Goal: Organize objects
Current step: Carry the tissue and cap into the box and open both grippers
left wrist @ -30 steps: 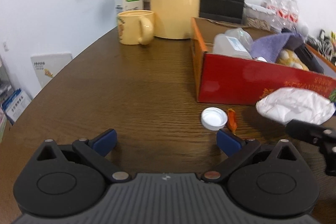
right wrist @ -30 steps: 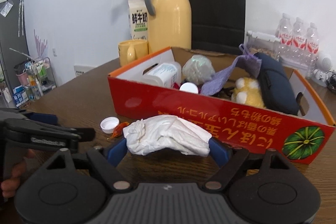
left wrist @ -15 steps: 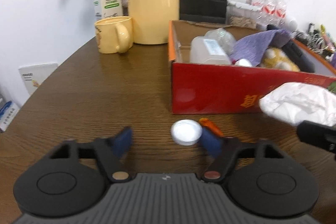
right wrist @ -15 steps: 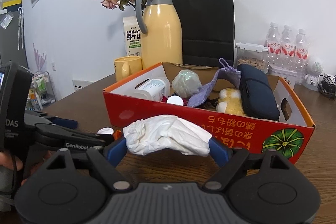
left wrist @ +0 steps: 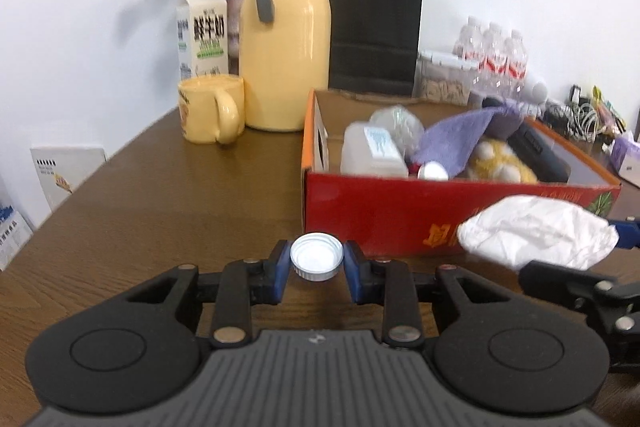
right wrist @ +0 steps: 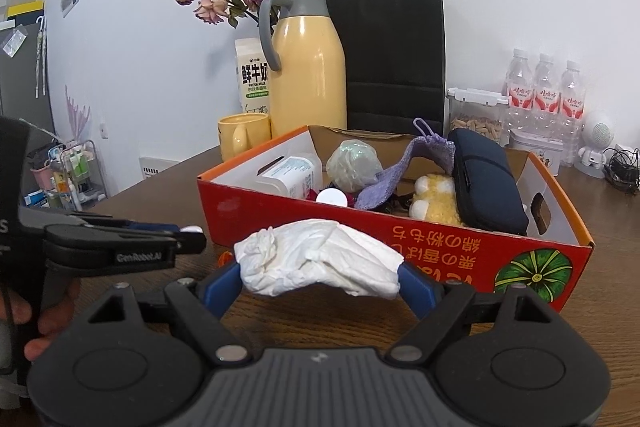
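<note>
The left gripper [left wrist: 317,269] has the white cap [left wrist: 317,261] between its blue pads, and its jaws are closing on it; the pads look to be touching the cap's ribbed rim on both sides, though I can't tell how firmly. The cap sits right at the fingertips, open side up, with the red box [left wrist: 384,223] just ahead and to the right of them. The right gripper [right wrist: 320,277] stands wide, pinching a crumpled white tissue [right wrist: 320,259] across its full spread, held just short of the box's front wall. To do this well, I'd say the left hand should let the squeeze finish before lifting, keep the cap level so it doesn't pop out of the narrow grip, then carry it up over the wall rather than into it. A small orange scrap [right wrist: 225,259] lies on the table below the grippers and seems to need collecting afterwards.
</note>
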Action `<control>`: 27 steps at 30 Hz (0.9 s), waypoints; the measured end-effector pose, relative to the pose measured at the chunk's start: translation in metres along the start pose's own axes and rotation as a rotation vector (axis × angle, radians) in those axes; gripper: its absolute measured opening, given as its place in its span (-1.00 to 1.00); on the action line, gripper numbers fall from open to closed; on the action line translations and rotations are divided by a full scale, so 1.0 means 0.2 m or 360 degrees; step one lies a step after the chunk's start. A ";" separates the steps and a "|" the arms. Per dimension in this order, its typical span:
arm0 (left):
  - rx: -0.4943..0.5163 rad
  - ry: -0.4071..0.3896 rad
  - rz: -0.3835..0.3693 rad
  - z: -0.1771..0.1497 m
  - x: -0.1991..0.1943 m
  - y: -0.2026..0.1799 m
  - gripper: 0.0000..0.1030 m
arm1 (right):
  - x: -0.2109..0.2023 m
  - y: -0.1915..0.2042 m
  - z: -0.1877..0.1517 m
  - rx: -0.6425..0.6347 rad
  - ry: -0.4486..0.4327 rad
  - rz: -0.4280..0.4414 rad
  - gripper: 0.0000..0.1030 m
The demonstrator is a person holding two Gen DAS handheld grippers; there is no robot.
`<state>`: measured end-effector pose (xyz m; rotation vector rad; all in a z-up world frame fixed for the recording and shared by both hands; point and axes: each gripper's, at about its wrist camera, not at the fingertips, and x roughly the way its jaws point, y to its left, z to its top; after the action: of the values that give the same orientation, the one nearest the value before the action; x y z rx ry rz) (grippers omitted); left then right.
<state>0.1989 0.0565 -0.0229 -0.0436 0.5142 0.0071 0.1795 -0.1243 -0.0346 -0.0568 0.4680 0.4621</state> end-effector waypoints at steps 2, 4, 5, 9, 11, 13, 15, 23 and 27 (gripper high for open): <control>-0.0016 -0.0025 -0.0009 0.02 -0.03 -0.01 -0.44 | -0.01 0.00 0.01 -0.0003 -0.0015 -0.0006 0.63; -0.0011 -0.0052 -0.0016 0.04 -0.05 -0.02 -0.44 | -0.03 0.00 0.02 -0.0012 -0.0039 -0.0012 0.63; -0.0001 -0.0067 -0.0020 0.05 -0.07 -0.03 -0.44 | -0.04 0.00 0.03 -0.0019 -0.0053 -0.0014 0.63; 0.0053 -0.0136 -0.0004 0.13 -0.12 -0.10 -0.44 | -0.07 -0.01 0.08 -0.0046 -0.0099 -0.0028 0.63; 0.0055 -0.0185 -0.0024 0.17 -0.14 -0.12 -0.44 | -0.07 -0.01 0.11 -0.0059 -0.0122 -0.0042 0.63; 0.0055 -0.0229 -0.0036 0.21 -0.15 -0.14 -0.44 | -0.08 -0.02 0.14 -0.0074 -0.0143 -0.0060 0.63; 0.0051 -0.0265 -0.0036 0.26 -0.15 -0.16 -0.44 | -0.07 -0.03 0.18 -0.0096 -0.0165 -0.0077 0.64; 0.0010 -0.0302 -0.0032 0.42 -0.04 -0.23 -0.43 | 0.04 -0.06 0.34 -0.0184 -0.0216 -0.0150 0.64; -0.0002 -0.0286 -0.0018 0.47 0.06 -0.25 -0.43 | 0.14 -0.07 0.40 -0.0234 -0.0212 -0.0186 0.64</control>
<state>0.2571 0.0107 0.0552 -0.0469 0.3346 0.0002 0.2412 -0.1139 0.0235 -0.1933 0.2976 0.3821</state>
